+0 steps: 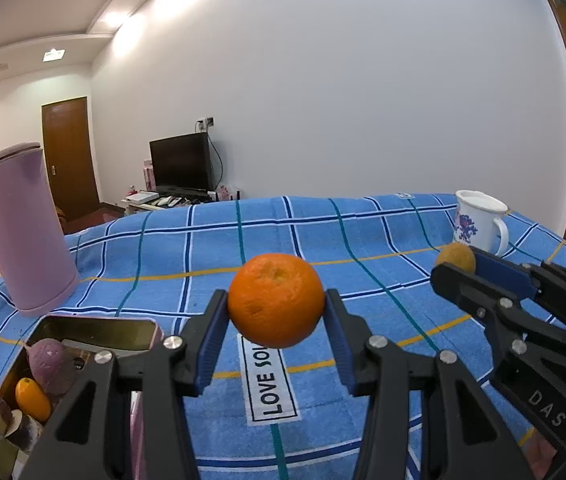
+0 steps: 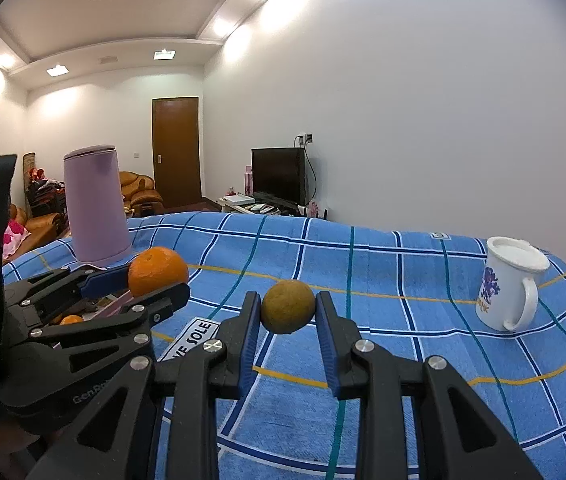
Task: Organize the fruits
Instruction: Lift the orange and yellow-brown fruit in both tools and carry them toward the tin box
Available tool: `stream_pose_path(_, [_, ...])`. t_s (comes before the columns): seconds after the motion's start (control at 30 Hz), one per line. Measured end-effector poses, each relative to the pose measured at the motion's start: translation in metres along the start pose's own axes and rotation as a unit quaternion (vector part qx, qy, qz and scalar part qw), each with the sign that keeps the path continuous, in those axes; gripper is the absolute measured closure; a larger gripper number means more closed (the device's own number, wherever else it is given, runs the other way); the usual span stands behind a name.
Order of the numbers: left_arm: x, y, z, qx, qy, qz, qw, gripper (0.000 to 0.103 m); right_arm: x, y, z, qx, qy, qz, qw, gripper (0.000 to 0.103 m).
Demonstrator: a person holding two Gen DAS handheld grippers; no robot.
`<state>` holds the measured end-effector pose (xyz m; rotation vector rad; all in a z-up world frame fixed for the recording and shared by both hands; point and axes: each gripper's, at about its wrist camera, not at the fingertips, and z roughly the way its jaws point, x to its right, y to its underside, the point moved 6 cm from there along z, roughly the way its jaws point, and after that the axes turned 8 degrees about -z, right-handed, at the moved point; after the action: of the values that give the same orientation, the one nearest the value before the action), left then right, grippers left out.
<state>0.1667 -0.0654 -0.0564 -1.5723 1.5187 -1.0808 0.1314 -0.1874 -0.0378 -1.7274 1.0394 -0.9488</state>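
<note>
My left gripper (image 1: 277,304) is shut on a bright orange (image 1: 276,299) and holds it above the blue checked cloth (image 1: 323,240). It also shows at the left of the right wrist view (image 2: 161,280), with the orange (image 2: 157,271). My right gripper (image 2: 288,309) is shut on a smaller yellow-brown fruit (image 2: 288,306), also held above the cloth; it shows at the right of the left wrist view (image 1: 457,264), with that fruit (image 1: 455,258). A metal tin (image 1: 95,330) at lower left holds a purple fruit (image 1: 49,364), a small orange fruit (image 1: 31,399) and other pieces.
A tall lilac jug (image 1: 23,228) stands at the left behind the tin. A white mug (image 2: 509,286) with a blue pattern stands at the right. A "LOVE SOLE" label (image 1: 269,384) lies on the cloth. A TV and a door are far behind.
</note>
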Motion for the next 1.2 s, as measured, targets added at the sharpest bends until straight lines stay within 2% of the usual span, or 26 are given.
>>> stream_pose_path(0.6, [-0.007,0.003,-0.009,-0.004,-0.005,-0.001,1.0,0.054,-0.008,-0.001,0.0,0.0,-0.019,-0.002,1.0,0.073])
stream_pose_path(1.2, [-0.039,0.007,-0.028,0.002,-0.021,-0.011,0.9997,0.054,-0.04,-0.003,0.004,-0.005,-0.054,-0.019,0.998,0.073])
